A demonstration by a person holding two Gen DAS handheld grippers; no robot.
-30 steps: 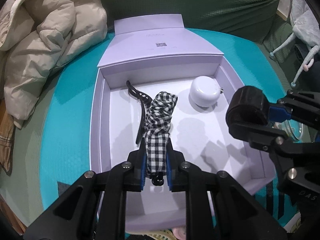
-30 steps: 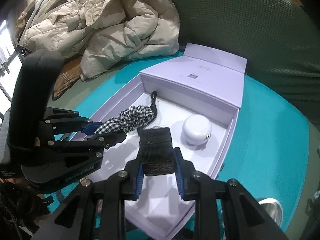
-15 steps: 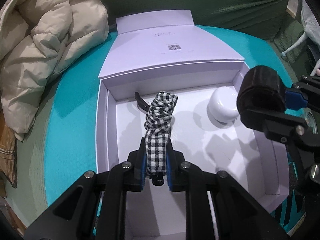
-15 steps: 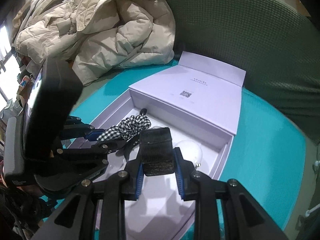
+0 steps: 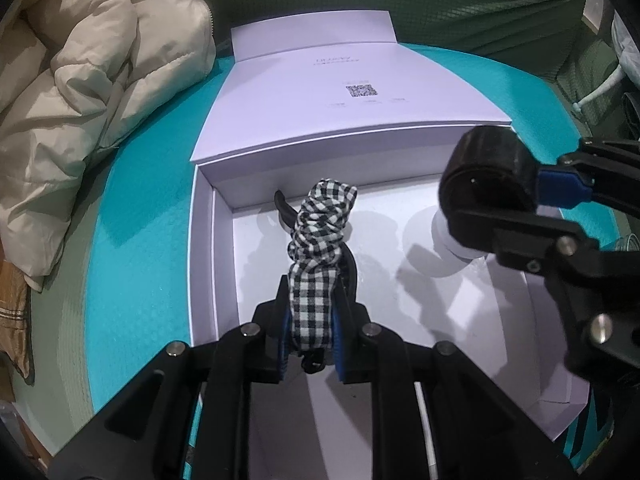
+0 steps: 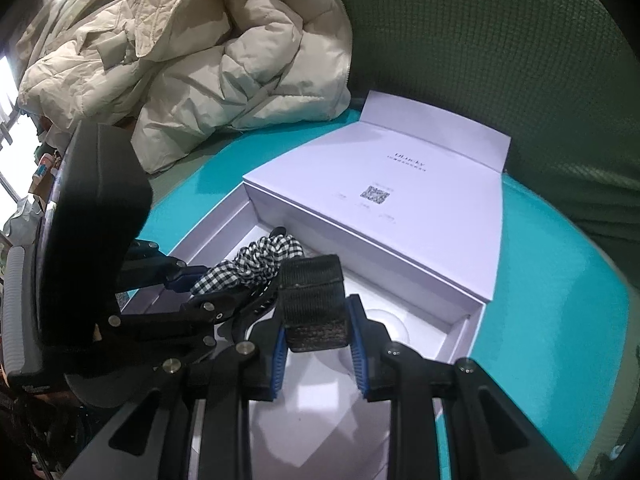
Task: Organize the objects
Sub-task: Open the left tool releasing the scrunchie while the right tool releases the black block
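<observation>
My left gripper (image 5: 310, 330) is shut on a black hair clip wrapped in black-and-white checked fabric (image 5: 320, 236), held over the left part of an open lilac box (image 5: 202, 248); the clip also shows in the right wrist view (image 6: 256, 262). My right gripper (image 6: 318, 338) is shut on a black strap roll (image 6: 314, 304), held above the box's right part; the roll also shows in the left wrist view (image 5: 486, 180). A white round case (image 5: 444, 248) lies in the box, partly hidden under the roll.
The box's lid (image 5: 344, 92) lies folded back at the far side. The box sits on a teal mat (image 5: 140, 220). A cream puffer jacket (image 5: 80, 92) lies at the left. A dark green sofa back (image 6: 500, 60) stands behind.
Both grippers have moved forward over the box with their objects still held. The strap roll now covers part of the white case in the left wrist view.
</observation>
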